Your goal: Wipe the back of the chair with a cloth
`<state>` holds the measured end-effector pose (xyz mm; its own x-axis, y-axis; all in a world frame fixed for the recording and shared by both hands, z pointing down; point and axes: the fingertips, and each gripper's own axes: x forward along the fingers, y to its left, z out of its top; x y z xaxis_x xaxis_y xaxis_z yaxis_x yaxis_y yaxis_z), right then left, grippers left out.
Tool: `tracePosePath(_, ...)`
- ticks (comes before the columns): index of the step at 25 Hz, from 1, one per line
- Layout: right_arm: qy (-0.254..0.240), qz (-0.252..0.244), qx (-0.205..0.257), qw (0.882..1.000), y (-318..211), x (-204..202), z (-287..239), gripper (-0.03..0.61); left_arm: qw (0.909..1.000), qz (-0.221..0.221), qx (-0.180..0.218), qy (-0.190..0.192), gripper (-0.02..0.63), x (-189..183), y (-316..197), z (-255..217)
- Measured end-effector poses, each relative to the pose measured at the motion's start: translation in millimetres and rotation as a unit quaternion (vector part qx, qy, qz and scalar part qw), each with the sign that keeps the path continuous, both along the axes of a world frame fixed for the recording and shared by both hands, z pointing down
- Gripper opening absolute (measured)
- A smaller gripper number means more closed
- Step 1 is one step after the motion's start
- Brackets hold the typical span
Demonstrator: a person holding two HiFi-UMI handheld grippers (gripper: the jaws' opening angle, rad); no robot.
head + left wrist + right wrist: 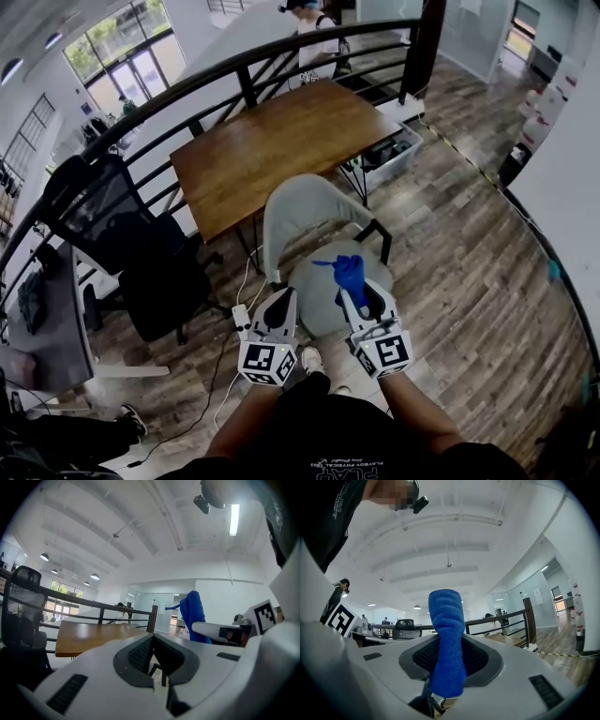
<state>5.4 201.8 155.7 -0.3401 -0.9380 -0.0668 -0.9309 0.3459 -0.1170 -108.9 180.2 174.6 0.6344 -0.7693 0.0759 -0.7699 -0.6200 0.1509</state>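
- Head view: both tongs were held low in front of the person, over the seat of a grey chair [307,208]. The chair's curved back faced the near edge of a wooden worktop [281,141].
- The right tongs [359,298] had a blue cloth [349,274] sticking out of the tip. The cloth was above the seat and didn't look like it was touching the chair back.
- The left tongs [280,302] sat just beside them, to the left. A black office chair [127,239] stood well off to the left, with a dark railing [216,75] running behind the worktop.
- Left gripper view: the left tongs [153,641] were clenched, pads pressed together with nothing between them. The cloth [192,616] showed up on the right, poking up from the other tongs, with the worktop [89,634] behind.
- Right gripper view: the right tongs [449,648] were clamped tight on the cloth [447,630], which stood up between the pads as a rolled blue strip. The railing [501,618] crossed behind it.
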Motion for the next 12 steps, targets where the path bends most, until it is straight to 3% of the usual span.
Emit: tracePosePath(12, 0.024, -0.017, -0.022, 0.999, -80.9, -34.9, 0.0, 0.124, 0.9993, -0.017, 0.006, 0.032, 0.002, -32.9, -82.4, -7.4)
